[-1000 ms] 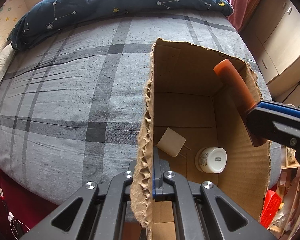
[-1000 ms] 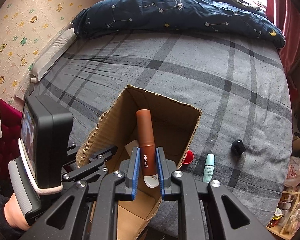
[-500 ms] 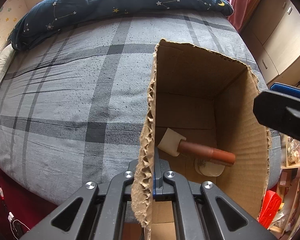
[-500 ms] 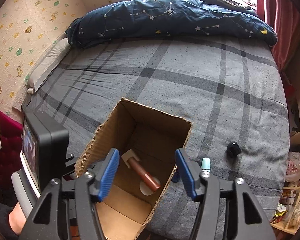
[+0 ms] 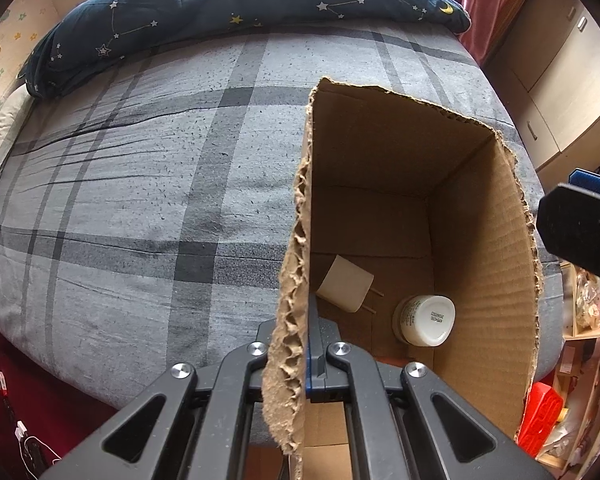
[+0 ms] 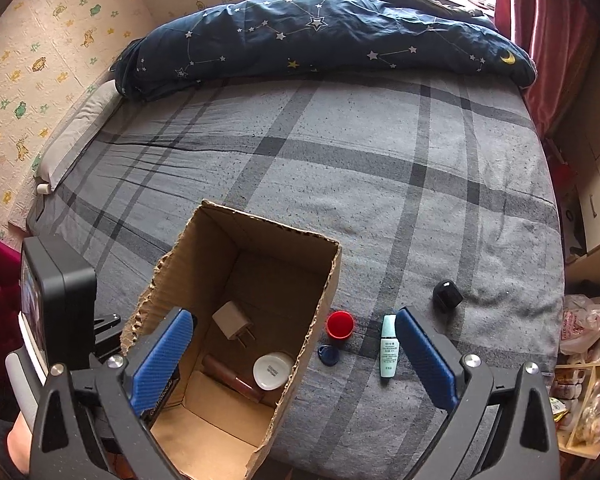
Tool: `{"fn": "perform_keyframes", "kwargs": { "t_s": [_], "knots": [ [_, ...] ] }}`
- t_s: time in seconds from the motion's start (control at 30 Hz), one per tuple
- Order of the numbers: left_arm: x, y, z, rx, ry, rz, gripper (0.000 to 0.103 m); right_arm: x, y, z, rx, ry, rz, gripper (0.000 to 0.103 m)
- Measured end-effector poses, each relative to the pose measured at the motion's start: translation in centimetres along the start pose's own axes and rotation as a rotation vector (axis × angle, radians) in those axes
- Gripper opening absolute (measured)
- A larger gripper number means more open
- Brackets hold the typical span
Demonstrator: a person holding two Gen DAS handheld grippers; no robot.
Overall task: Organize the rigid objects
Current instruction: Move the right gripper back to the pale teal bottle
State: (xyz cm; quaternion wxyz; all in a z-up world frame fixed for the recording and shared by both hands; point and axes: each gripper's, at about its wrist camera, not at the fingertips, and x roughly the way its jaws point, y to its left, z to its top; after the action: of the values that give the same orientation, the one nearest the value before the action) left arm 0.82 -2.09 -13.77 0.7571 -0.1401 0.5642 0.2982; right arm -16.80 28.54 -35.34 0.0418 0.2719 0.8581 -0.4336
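On the grey plaid bedsheet (image 6: 380, 184), near its front edge, stands the open brown cardboard box (image 6: 284, 236) with a torn corrugated left wall. The left gripper (image 5: 306, 344) is pressed together on that torn wall and pinches it, which appears to steady the box. The right gripper (image 6: 292, 354) hangs above the box's right rim with its blue-padded fingers (image 6: 162, 354) spread wide and nothing between them.

Inside the box lie a beige square plug adapter (image 6: 232, 322), a brown cylindrical tube (image 6: 230, 374) on its side along the floor, and a white round jar (image 6: 273, 371) showing its base.

Outside, on the sheet just to the right of the box, four small things remain: a black cube-like cap (image 6: 447, 295) farthest right, a slim mint-green tube with a white label (image 6: 389, 346), a red round cap (image 6: 341, 324) nearest the box wall, and a small dark blue fob-shaped piece (image 6: 329, 355) just below the red one.

The mint-green tube looks the likeliest next pick. It lies ahead of the right gripper, just inside its right finger, with its long axis running roughly along the fingers' forward direction, so the open jaws already straddle it across its narrow width. The right gripper is plainly nearer; the left is occupied on the box. A short drop, shifted a little rightward, would probably centre it.
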Motion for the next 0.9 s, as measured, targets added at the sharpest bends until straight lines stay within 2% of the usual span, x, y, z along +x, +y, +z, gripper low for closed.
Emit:
{"fn": "perform_keyframes", "kwargs": {
  "t_s": [0.6,0.9],
  "knots": [
    [0.1,2.4,-0.8,-0.113,0.013,0.053,0.002,0.6,-3.2,-0.3,-0.012,-0.092,-0.089,0.103],
    [0.2,3.7,-1.3,-0.176,0.021,0.077,0.002,2.6,-5.5,-1.4,-0.015,-0.111,-0.155,0.103]
  ]
}}
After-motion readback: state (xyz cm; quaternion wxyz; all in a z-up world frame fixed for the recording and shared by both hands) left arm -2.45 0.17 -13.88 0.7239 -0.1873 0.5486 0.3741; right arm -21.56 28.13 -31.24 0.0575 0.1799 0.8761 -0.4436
